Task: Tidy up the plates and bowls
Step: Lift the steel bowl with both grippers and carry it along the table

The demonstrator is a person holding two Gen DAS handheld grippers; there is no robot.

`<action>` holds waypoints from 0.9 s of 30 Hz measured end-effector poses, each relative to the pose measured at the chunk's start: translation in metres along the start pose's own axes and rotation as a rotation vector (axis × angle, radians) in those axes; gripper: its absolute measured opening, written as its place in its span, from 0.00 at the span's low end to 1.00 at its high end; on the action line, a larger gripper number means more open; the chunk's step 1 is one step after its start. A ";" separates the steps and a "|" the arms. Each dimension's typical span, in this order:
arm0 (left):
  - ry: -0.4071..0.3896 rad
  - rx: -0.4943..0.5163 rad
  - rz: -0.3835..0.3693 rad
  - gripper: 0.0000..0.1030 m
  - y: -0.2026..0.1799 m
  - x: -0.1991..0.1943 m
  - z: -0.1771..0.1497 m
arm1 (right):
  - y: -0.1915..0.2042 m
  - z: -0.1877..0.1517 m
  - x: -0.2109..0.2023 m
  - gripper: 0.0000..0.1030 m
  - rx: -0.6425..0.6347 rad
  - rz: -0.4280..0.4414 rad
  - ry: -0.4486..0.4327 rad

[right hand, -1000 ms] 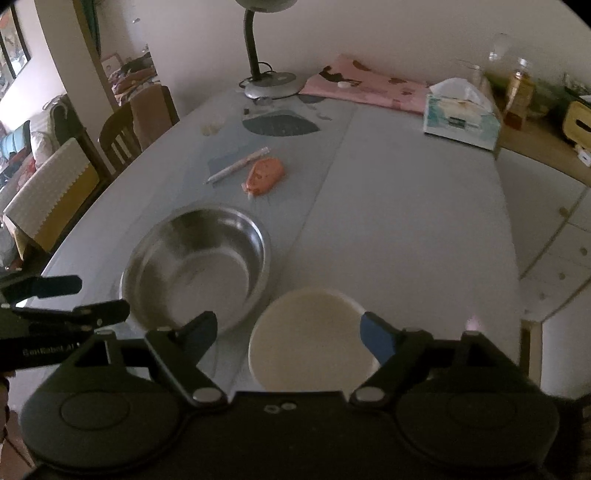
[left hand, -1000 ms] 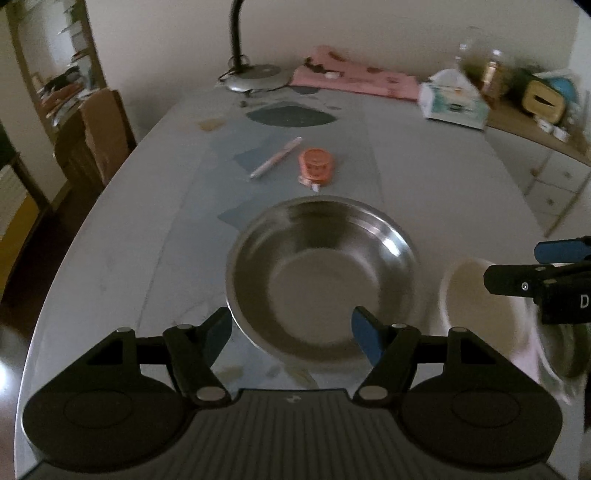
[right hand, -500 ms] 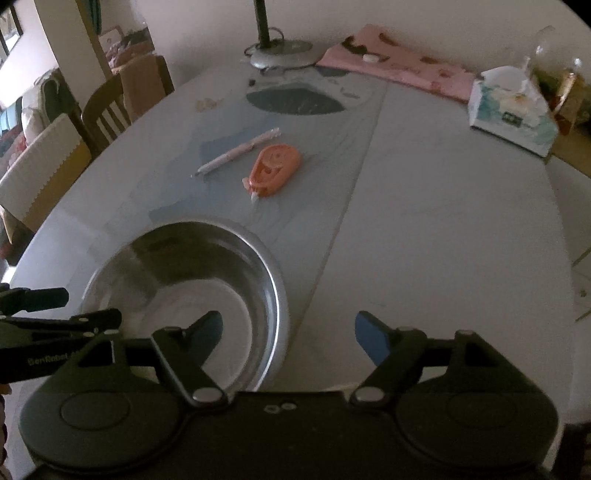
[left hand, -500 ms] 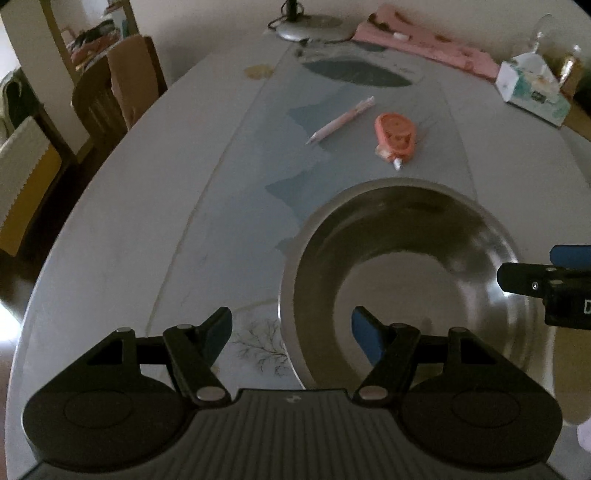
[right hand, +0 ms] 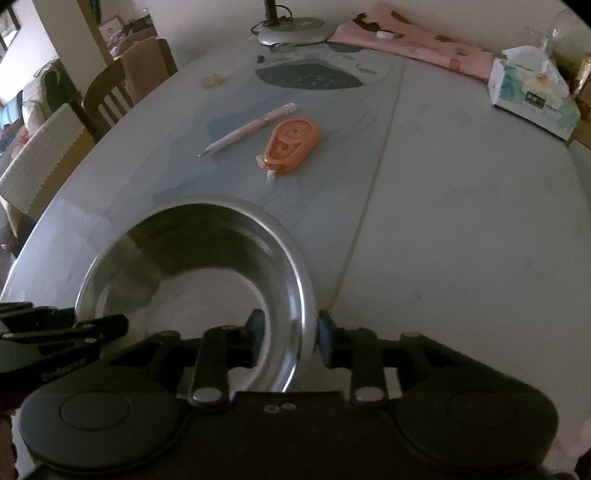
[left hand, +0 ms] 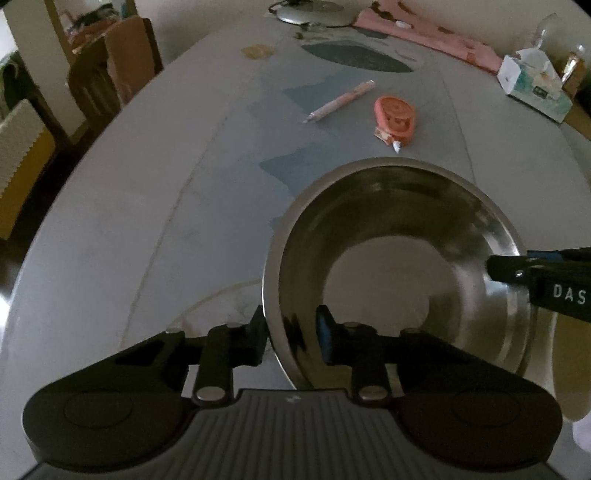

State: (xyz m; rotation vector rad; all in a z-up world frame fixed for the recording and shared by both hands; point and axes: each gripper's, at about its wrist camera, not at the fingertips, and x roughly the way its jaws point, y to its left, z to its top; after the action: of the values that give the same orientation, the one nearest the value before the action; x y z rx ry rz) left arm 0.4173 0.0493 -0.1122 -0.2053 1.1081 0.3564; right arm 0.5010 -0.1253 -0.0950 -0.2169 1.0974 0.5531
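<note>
The steel bowl (left hand: 399,266) sits on the near part of the pale table (left hand: 147,229), empty, its inside dim and mirror-like. And both tools are on it! The left gripper (left hand: 290,332) straddles the bowl's left rim, one finger outside the wall, the blue-padded one inside, and its jaws have just been closing with the rim between them, so it is clamped on the bowl. Over on the other side, the right gripper (right hand: 288,336) does the same on the right rim: one pad inside, one outside, jaws just closed in on the metal wall. In the left view the right tool's dark tip pokes in at the far rim, and in the right view the left tool shows at the lower left edge.

Just right of the bowl, at the edge of the left view, there is a pale curved shape (left hand: 565,369), maybe another dish; it is too cropped and blurred to be sure.

Beyond the bowl lies an orange tape dispenser (right hand: 290,146), near but apart from the rim, and just beside it a pink pen (right hand: 247,129) lying slantwise. Farther back: a lamp base (right hand: 291,31), a pink cloth (right hand: 413,40), and a tissue box (right hand: 532,96) at the right. Wooden chairs (right hand: 107,96) stand along the table's left side.
</note>
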 end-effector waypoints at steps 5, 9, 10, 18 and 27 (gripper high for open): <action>-0.022 -0.018 -0.008 0.23 0.002 -0.022 -0.002 | 0.003 -0.003 -0.016 0.15 -0.011 -0.009 -0.032; -0.041 0.008 -0.003 0.23 -0.005 -0.048 -0.006 | 0.006 -0.008 -0.042 0.14 -0.018 -0.013 -0.060; -0.044 0.013 -0.010 0.23 -0.007 -0.057 -0.008 | 0.007 -0.009 -0.049 0.14 -0.022 -0.016 -0.067; -0.069 0.120 -0.072 0.23 -0.027 -0.117 -0.030 | 0.003 -0.035 -0.118 0.14 -0.001 -0.043 -0.098; -0.074 0.263 -0.190 0.23 -0.056 -0.168 -0.086 | -0.007 -0.109 -0.192 0.14 0.087 -0.088 -0.106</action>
State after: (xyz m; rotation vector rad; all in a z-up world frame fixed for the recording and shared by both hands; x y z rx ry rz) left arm 0.3005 -0.0612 0.0006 -0.0629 1.0417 0.0472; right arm 0.3541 -0.2386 0.0253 -0.1570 1.0017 0.4327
